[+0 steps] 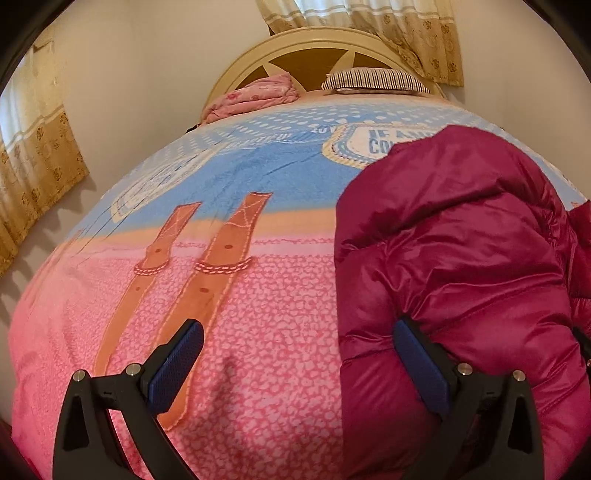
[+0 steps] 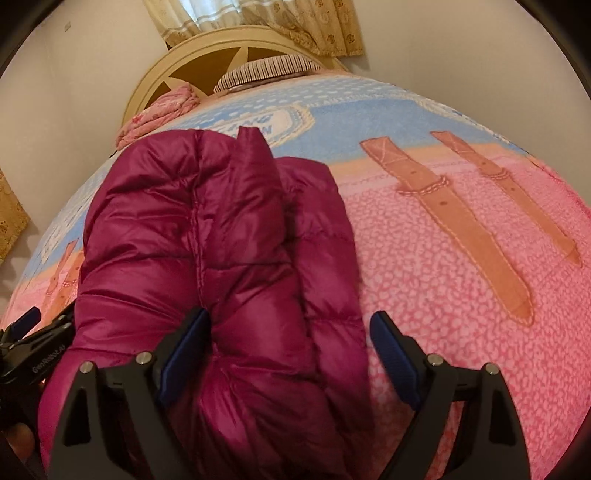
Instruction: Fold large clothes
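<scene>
Bed cover (image 1: 258, 295) fills most of both views — pink pebbled print in the lower part, blue band above, brown belt-strap motifs (image 1: 218, 258) at centre left of the left wrist view. Cream arched headboard (image 1: 317, 40) at top centre. Striped pillow (image 1: 373, 79) lies before it, right of a bundled pink cloth (image 1: 255, 96). Patterned beige curtains (image 1: 406, 29) hang upper right — a second set (image 1: 33, 147) at the left edge. Plain wall (image 1: 147, 74) between them

Two wrist fisheyes close above the bed (image 1: 258, 295), tilted down toward the headboard (image 2: 207, 48), sharing the jacket (image 2: 221, 240)
</scene>
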The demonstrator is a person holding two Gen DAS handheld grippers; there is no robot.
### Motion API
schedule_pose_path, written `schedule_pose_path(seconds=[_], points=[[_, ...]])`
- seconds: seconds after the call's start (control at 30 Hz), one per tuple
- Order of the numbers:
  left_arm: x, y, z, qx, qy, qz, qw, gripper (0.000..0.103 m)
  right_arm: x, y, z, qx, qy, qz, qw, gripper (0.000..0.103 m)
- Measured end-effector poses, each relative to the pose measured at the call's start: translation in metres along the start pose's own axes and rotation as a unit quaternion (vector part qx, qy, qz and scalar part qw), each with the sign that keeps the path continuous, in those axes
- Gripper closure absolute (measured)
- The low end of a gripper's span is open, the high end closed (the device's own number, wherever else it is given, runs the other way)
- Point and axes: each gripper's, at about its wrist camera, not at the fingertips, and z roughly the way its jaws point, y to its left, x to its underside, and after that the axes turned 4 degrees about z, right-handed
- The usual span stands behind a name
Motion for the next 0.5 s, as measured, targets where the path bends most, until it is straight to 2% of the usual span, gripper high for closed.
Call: schedule_pose_path(seconds=[0.07, 0.13, 0.2, 0.23, 0.3, 0.47, 0.5], points=[[-0.001, -0.005, 0.001, 0.001, 0.0, 0.012, 0.9999, 0.003, 0.0, 0.003, 0.002, 0.0, 0.005, -0.008, 1.0, 0.017], [-0.002, -0.01, 0.001, 0.012, -0.002, 0.022, 0.9997, 0.014, 0.001, 0.004, 0.004, -0.003, 0.01, -0.014, 1.0, 0.022], [-0.002, -0.019, -0.001, 0.037, -0.005, 0.04, 0.9985, 0.04, 0.002, 0.006, 0.003, -0.009, 0.013, -0.021, 1.0, 0.028], [-0.002, -0.023, -0.003, 0.041, -0.006, 0.049, 0.998, 0.046, 0.003, 0.007, 0.003, -0.014, 0.014, -0.026, 0.999, 0.033], [-0.001, -0.031, -0.006, 0.048, -0.01, 0.062, 0.9968, 0.065, 0.004, 0.008, 0.003, -0.021, 0.015, -0.03, 0.999, 0.039], [0.0, -0.044, -0.013, 0.059, -0.018, 0.092, 0.9939, 0.087, 0.007, 0.007, -0.001, -0.036, 0.014, -0.028, 0.999, 0.049], [0.0, -0.045, -0.014, 0.057, -0.021, 0.096, 0.9936, 0.088, 0.007, 0.007, -0.002, -0.04, 0.014, -0.028, 0.999, 0.054]])
